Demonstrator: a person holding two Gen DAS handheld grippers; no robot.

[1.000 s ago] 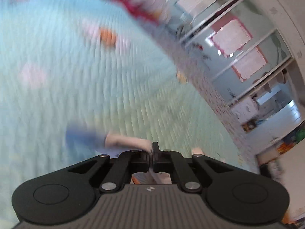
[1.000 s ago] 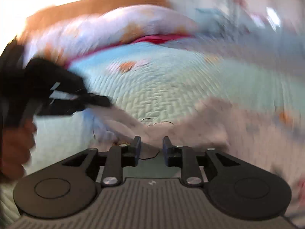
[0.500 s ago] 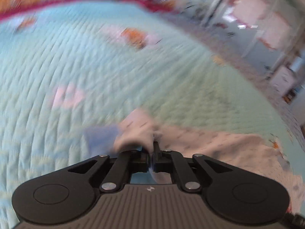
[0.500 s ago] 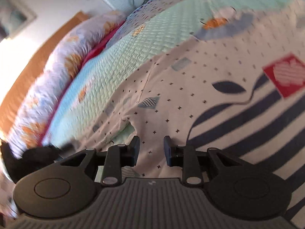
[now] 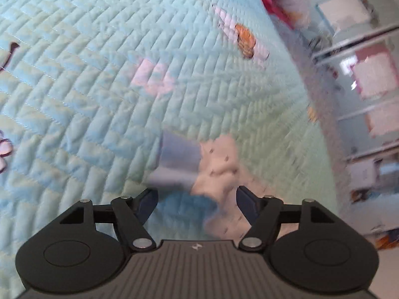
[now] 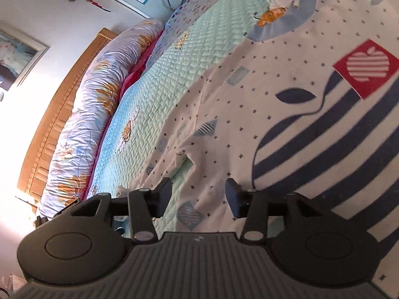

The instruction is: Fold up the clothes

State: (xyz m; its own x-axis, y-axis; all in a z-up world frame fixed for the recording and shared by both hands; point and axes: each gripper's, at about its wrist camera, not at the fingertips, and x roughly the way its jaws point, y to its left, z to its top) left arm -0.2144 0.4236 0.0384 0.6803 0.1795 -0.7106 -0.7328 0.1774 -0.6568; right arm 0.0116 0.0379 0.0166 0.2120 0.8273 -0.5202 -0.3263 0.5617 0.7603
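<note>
Garment: a cream top [image 6: 224,114] lies spread on the bed's quilt [image 6: 189,49], front panel facing up, mostly flat.
Print: small dark specks all over, scattered pale blue and striped patches, a large navy-striped rounded shape [image 6: 324,154] with a navy leaf [image 6: 295,96], and a red square bearing a striped white apple [image 6: 365,68].
Sleeve: in the left wrist view, one sleeve end [image 5: 217,167] lies bunched on the quilt [image 5: 87,87], its cuff [image 5: 178,160] pale blue; this part is blurred.
Collar area: a pale blue band [image 6: 286,22] sits at the garment's far edge.
Left tongs [image 5: 197,203]: jaws opening and wide; the bunched sleeve lies between them, pads clear of the cloth.
Right tongs [image 6: 198,195]: jaws opening, at a moderate gap, over a small fold [image 6: 185,158] in the cloth near the armpit; nothing gripped.
Bed surround: a rolled floral duvet [image 6: 99,114] lies along the wooden headboard [image 6: 57,114].
</note>
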